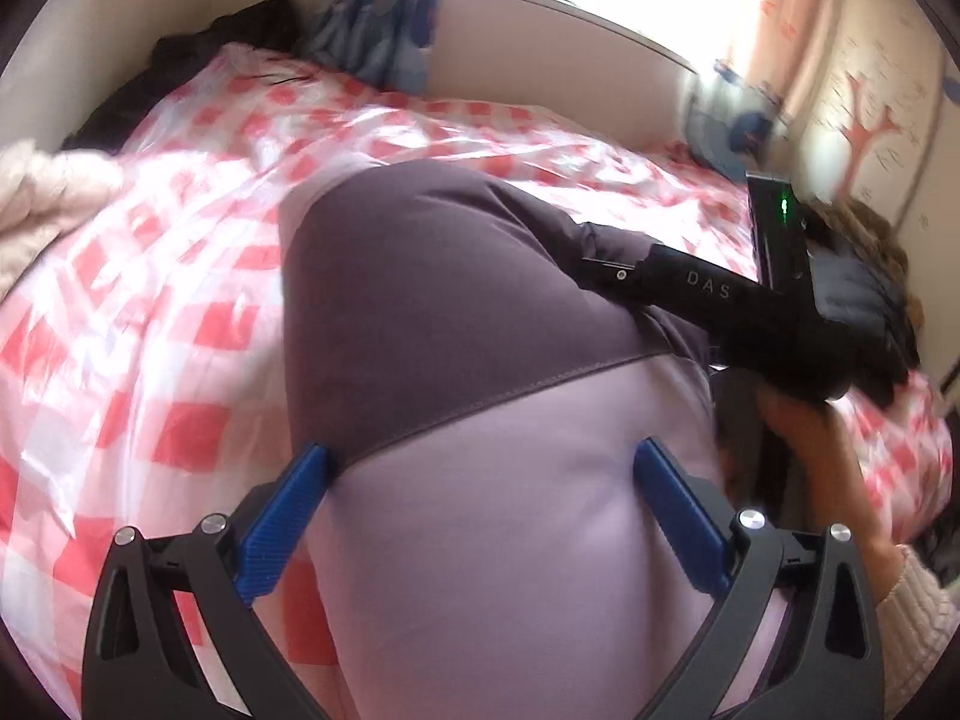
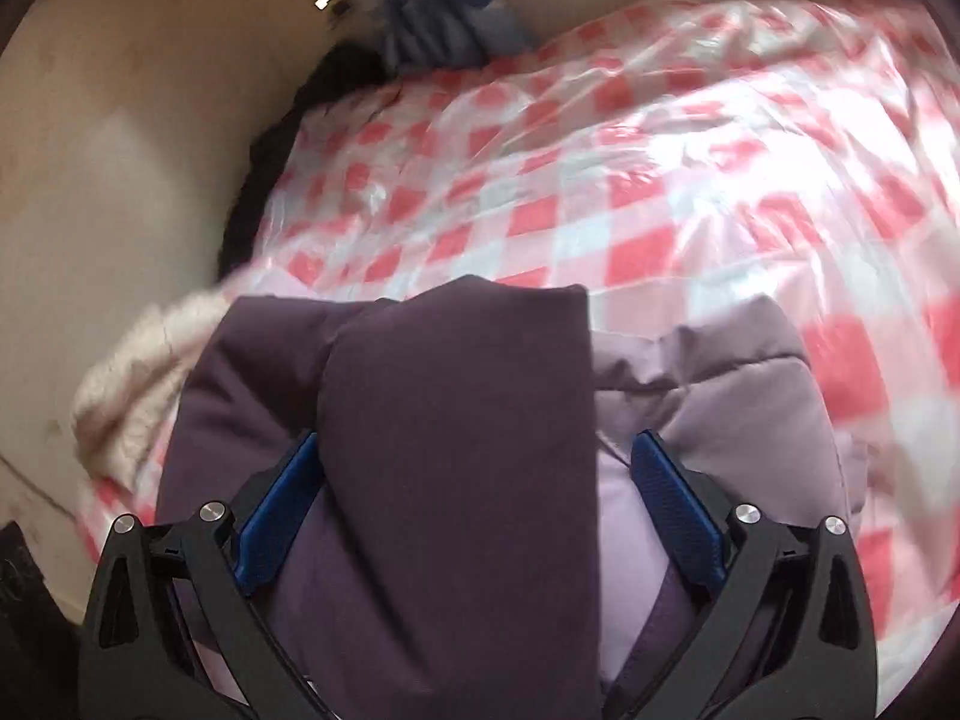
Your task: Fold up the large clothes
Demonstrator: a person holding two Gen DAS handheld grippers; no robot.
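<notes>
A padded purple jacket (image 1: pixel 456 312), dark plum outside and pale lilac inside, lies on a bed with a red-and-white checked plastic cover (image 1: pixel 180 276). My left gripper (image 1: pixel 483 462) stands wide open with the jacket's lilac side filling the gap between its blue fingers (image 1: pixel 288 516). My right gripper (image 2: pixel 474 450) is also wide open, with a folded dark plum flap (image 2: pixel 456 420) of the jacket lying between its blue fingers (image 2: pixel 672 510). The right gripper's black body (image 1: pixel 750 312) and the hand holding it show at the right of the left wrist view.
A cream fleecy garment (image 2: pixel 138 372) lies at the bed's left edge, also in the left wrist view (image 1: pixel 48 192). Dark clothing (image 1: pixel 198 54) is piled by the wall at the bed's far corner. Blue-patterned fabric (image 1: pixel 384 24) hangs below the window.
</notes>
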